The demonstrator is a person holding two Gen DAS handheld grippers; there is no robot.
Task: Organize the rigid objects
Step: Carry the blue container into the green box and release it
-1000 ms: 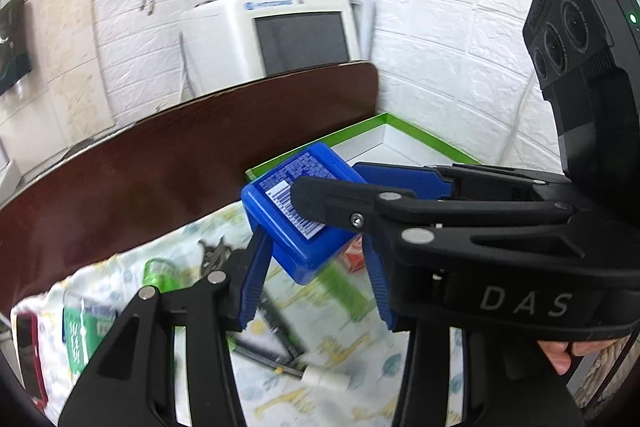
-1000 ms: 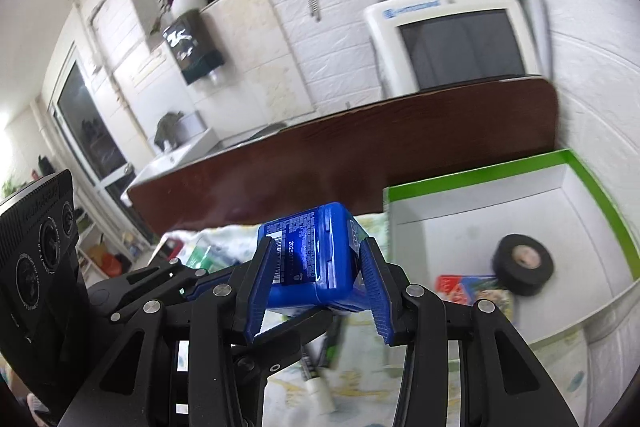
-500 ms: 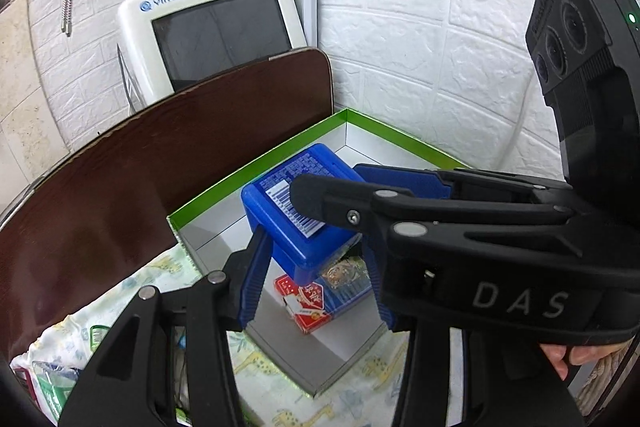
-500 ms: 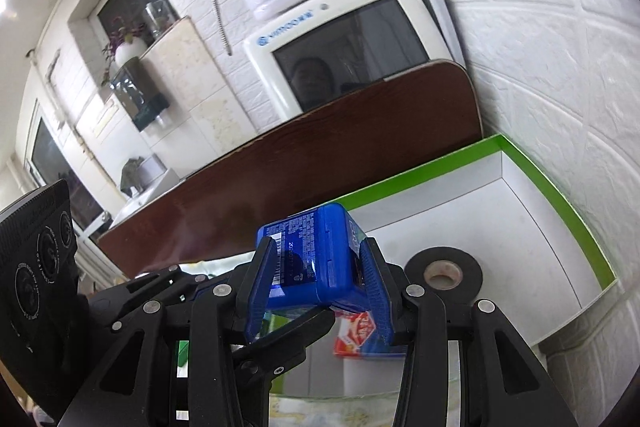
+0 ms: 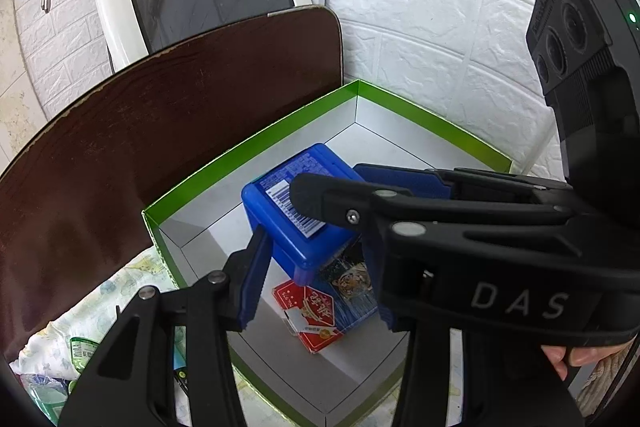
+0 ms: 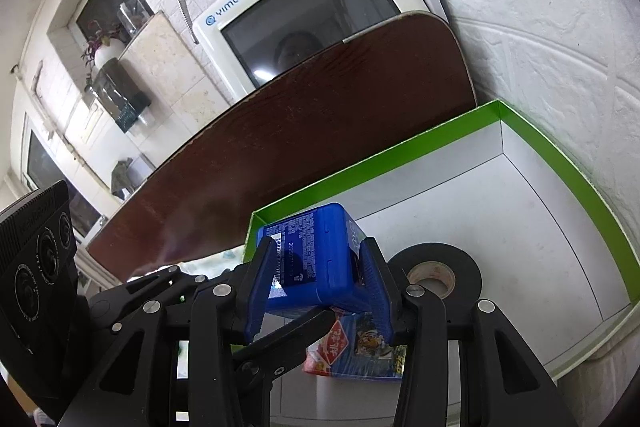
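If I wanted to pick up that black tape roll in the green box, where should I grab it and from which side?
Come straight down on the black tape roll. It lies flat on the floor of the green box, hole up, so pinch across its outer rim, or put one finger in the hole and one outside. The floor beside its far side is bare.

Table covered by a pale printed cloth, only a strip showing at lower left. Directly on it: green-rimmed white box pushed into the corner beside the dark wooden board; green-labelled packets lying near the box's left wall, partly hidden.
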